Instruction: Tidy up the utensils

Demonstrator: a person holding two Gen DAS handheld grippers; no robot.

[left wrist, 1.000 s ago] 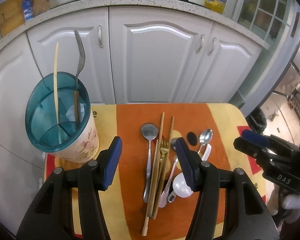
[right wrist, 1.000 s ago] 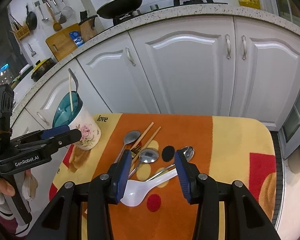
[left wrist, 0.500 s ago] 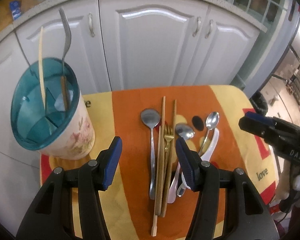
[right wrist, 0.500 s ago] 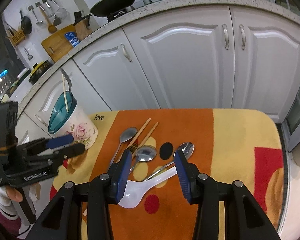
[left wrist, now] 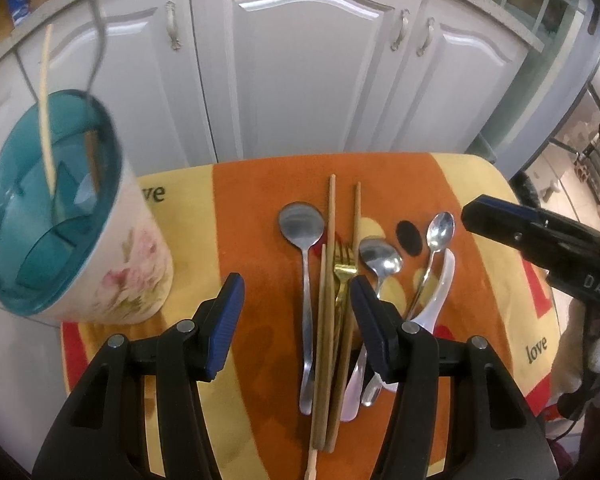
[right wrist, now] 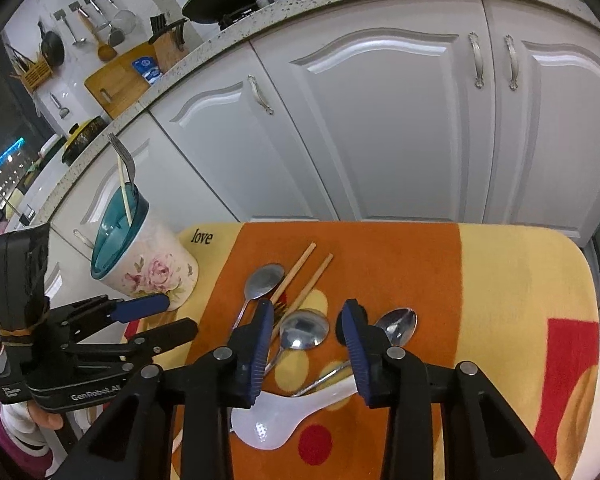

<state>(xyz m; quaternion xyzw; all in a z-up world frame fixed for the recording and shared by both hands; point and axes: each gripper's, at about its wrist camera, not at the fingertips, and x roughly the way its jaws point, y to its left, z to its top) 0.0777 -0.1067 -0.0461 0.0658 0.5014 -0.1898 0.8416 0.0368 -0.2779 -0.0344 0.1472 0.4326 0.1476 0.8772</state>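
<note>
Crowding the mat [left wrist: 256, 208], loose utensils [left wrist: 332, 280] lie beside the holder [left wrist: 112, 264].

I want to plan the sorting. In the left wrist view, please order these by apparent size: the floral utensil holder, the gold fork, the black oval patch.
1. Floral utensil holder: clearly largest, though it also stands near the camera.
2. Gold fork: long and thin, its handle partly hidden among the chopsticks.
3. Black oval patch: smallest.
</note>
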